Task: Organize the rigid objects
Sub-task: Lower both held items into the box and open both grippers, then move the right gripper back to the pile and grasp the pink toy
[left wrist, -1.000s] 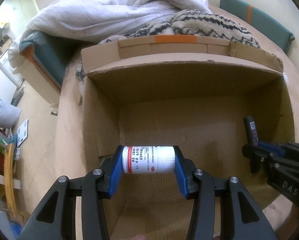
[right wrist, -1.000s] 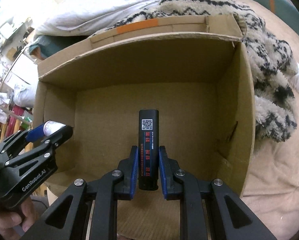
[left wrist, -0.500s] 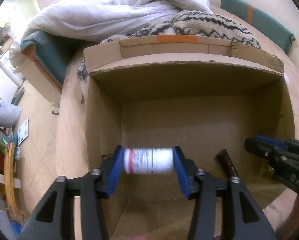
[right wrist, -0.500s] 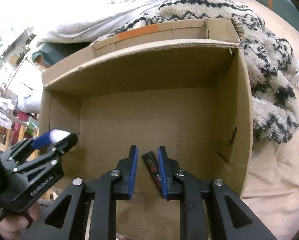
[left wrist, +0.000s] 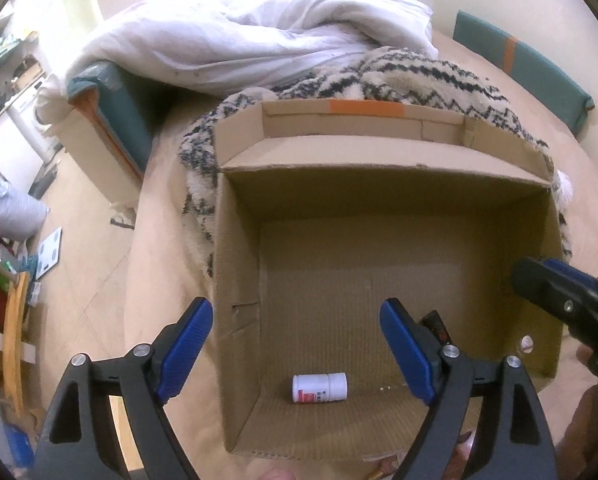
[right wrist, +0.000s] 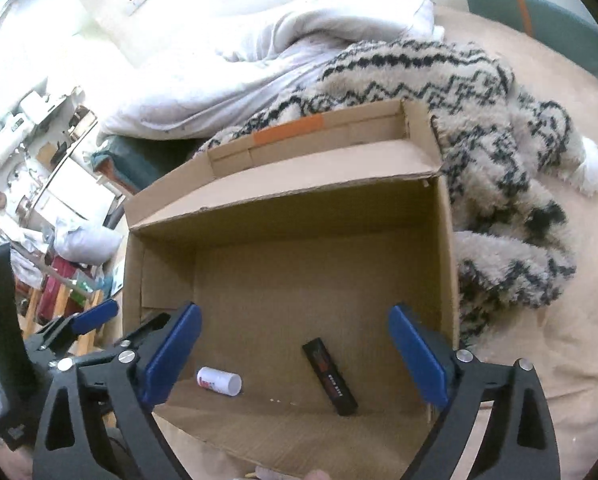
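both sets of tongs have just let go. the left gripper [left wrist: 297, 334] has been spreading and now holds nothing; the white pill bottle [left wrist: 319, 387] it pinched a second ago lies on its side on the floor of the cardboard box [left wrist: 379, 168]. the right gripper [right wrist: 295, 342] is spread wide too, its black stick [right wrist: 330, 377] lying flat beside the bottle, apart. two items look stowed.

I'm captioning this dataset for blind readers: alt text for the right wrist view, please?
Open right gripper, its jaws just opened, above a cardboard box where a white bottle and black bar lie apart. A patterned blanket lies behind.
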Demonstrator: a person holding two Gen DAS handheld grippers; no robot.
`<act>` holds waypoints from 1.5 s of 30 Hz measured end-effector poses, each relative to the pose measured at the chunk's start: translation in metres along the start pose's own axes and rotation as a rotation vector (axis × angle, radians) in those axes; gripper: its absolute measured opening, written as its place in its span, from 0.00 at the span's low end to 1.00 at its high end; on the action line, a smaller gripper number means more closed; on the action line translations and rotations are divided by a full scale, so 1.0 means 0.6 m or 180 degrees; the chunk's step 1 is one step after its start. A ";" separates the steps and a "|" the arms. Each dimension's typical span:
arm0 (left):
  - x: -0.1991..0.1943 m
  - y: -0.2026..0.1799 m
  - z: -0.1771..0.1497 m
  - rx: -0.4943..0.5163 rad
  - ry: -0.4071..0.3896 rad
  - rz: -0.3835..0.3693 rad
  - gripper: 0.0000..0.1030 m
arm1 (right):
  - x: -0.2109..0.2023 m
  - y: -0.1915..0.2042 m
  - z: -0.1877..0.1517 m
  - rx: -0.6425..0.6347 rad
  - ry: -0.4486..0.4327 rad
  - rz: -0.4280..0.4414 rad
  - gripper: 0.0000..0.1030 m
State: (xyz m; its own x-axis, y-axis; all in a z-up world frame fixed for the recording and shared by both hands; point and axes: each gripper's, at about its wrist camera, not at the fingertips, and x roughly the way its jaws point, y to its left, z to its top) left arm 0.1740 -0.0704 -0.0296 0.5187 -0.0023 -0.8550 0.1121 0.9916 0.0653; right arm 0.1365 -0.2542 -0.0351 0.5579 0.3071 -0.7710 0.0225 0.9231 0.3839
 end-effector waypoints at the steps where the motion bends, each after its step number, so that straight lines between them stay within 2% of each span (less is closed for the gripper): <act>1: -0.005 0.002 0.001 -0.0003 -0.0022 0.0008 0.82 | -0.003 -0.001 0.000 0.0010 -0.0008 -0.0023 0.98; 9: -0.060 0.037 -0.017 -0.0098 -0.0115 0.0069 0.82 | -0.055 -0.001 -0.025 -0.0053 -0.0034 -0.0091 0.98; 21: -0.112 0.102 -0.120 -0.0353 -0.0015 0.0127 0.82 | -0.117 -0.003 -0.123 -0.0016 0.0005 -0.0104 0.98; 27: -0.115 0.134 -0.164 -0.0648 0.0115 0.0092 0.82 | -0.128 -0.011 -0.158 0.0116 0.0052 -0.0130 0.98; 35: -0.121 0.164 -0.173 -0.0843 0.0118 0.0168 0.82 | -0.128 -0.033 -0.179 0.0441 0.0099 -0.0063 0.98; 41: -0.116 0.168 -0.177 -0.0923 0.0233 0.0042 0.82 | -0.084 -0.057 -0.191 0.0707 0.0448 -0.0128 0.98; 45: -0.109 0.161 -0.175 -0.0939 0.0310 0.0001 0.82 | -0.029 -0.065 -0.220 0.0889 0.0964 -0.0128 0.98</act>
State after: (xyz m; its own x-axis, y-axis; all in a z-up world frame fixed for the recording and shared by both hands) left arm 0.0621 0.0392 -0.0215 0.4335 -0.0036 -0.9011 -0.1463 0.9864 -0.0743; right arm 0.0163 -0.2650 -0.1040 0.2836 0.3647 -0.8869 0.2870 0.8502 0.4413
